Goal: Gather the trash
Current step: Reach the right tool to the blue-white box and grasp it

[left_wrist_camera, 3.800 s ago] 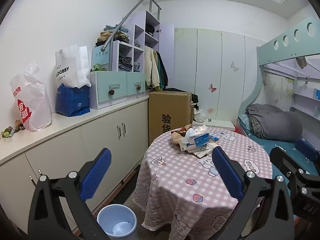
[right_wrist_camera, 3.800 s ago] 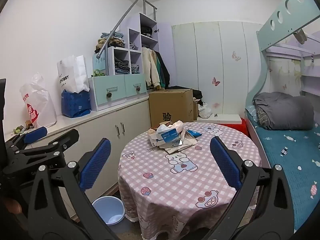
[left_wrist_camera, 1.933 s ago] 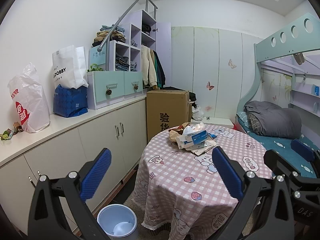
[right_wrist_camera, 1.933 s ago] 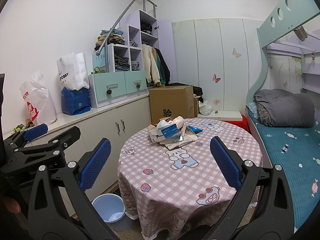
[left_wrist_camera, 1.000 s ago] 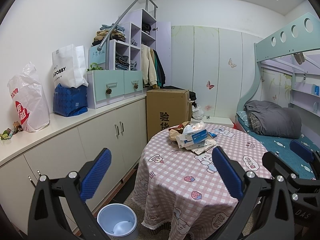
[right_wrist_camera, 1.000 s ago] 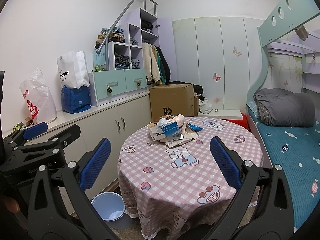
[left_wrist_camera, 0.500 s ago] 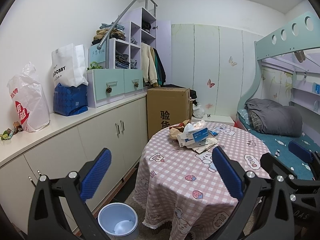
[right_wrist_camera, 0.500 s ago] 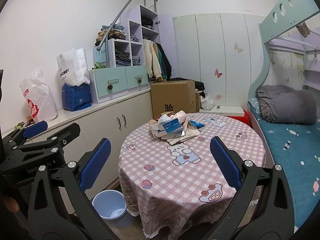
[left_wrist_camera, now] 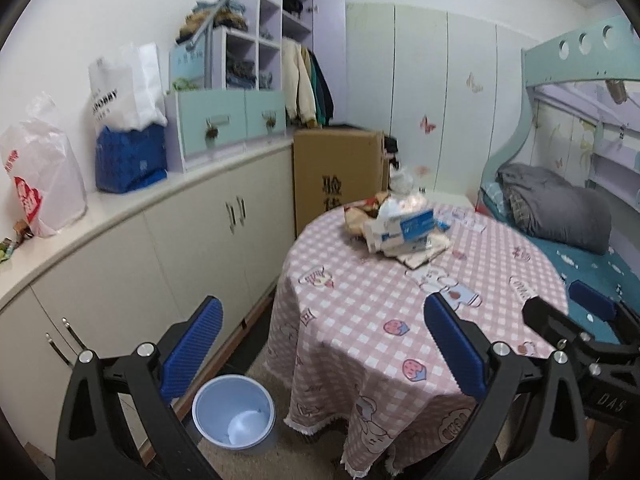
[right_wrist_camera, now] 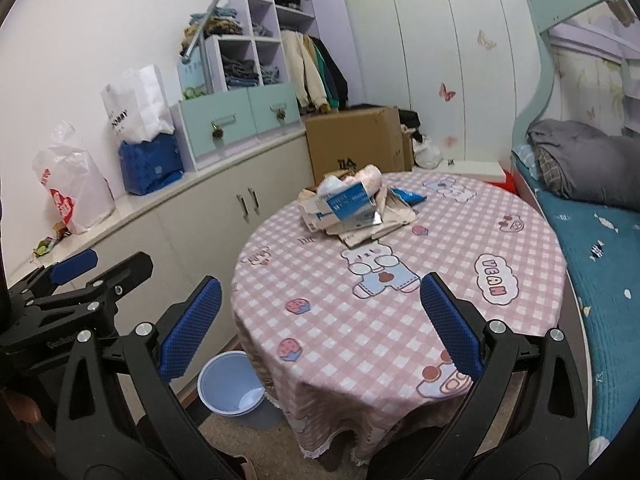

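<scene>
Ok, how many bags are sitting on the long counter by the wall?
3: a white plastic bag with red print nearest the camera, then a blue bag, with a white paper bag standing behind or in it. Others may be hidden.

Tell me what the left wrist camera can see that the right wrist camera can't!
Only the left wrist view shows the open left gripper head-on and the bunk bed's pale green rail with round holes. Only the right wrist view shows the open right gripper head-on and the white board beside the red box behind the table. Both show the round table with the pink checked cloth, the pile of paper and plastic trash on it, and the light blue plastic bin on the floor beside it.
</scene>
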`<state>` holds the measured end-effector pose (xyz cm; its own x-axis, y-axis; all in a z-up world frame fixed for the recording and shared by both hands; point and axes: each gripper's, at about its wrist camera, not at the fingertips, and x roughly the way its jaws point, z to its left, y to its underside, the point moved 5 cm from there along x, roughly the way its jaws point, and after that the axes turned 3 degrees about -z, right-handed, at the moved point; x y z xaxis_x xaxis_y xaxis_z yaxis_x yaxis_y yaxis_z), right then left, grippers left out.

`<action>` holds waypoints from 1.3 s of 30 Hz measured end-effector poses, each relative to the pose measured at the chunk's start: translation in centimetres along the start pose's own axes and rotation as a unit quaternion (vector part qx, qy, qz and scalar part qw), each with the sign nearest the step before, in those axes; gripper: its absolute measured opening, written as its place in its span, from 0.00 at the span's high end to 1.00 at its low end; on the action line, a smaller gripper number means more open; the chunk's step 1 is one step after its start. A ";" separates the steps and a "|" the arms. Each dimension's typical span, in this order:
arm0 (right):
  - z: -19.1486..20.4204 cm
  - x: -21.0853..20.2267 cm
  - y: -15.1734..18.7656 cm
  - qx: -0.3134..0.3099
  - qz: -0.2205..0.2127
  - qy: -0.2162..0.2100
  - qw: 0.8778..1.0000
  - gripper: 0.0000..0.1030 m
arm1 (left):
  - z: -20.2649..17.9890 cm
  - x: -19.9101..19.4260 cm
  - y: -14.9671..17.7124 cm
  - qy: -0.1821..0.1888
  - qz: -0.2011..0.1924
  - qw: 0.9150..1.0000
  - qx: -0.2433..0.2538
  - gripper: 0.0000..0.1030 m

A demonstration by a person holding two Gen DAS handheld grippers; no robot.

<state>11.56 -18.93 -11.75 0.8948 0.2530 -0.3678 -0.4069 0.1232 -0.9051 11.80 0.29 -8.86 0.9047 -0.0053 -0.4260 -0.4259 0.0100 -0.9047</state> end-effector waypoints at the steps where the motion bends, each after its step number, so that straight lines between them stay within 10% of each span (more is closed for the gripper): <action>1: -0.3 0.6 0.0 0.001 0.006 0.002 1.000 0.06 | -0.1 0.8 0.0 0.005 0.009 1.000 0.000 0.04; 16: -3.8 15.2 -3.5 -0.098 0.063 -0.003 0.993 0.06 | -0.2 14.9 -1.4 0.003 0.091 0.996 -0.018 0.04; 32: -2.4 26.5 -6.0 -0.239 0.103 -0.041 0.965 0.07 | 1.3 21.0 -3.0 -0.007 0.082 0.995 -0.048 0.04; 35: -2.0 27.5 -5.3 -0.242 0.126 -0.057 0.960 0.41 | 1.4 21.2 -3.0 -0.005 0.083 0.995 -0.049 0.04; 39: -1.3 26.5 -4.6 -0.240 0.138 -0.080 0.957 0.61 | 1.2 21.2 -3.0 -0.001 0.084 0.995 -0.050 0.04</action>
<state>37.36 -14.08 -17.64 0.7101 0.3610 -0.6046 -0.4577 -0.4158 -0.7859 32.26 1.36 -15.15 0.8203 -0.0101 -0.5719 -0.5704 -0.0880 -0.8166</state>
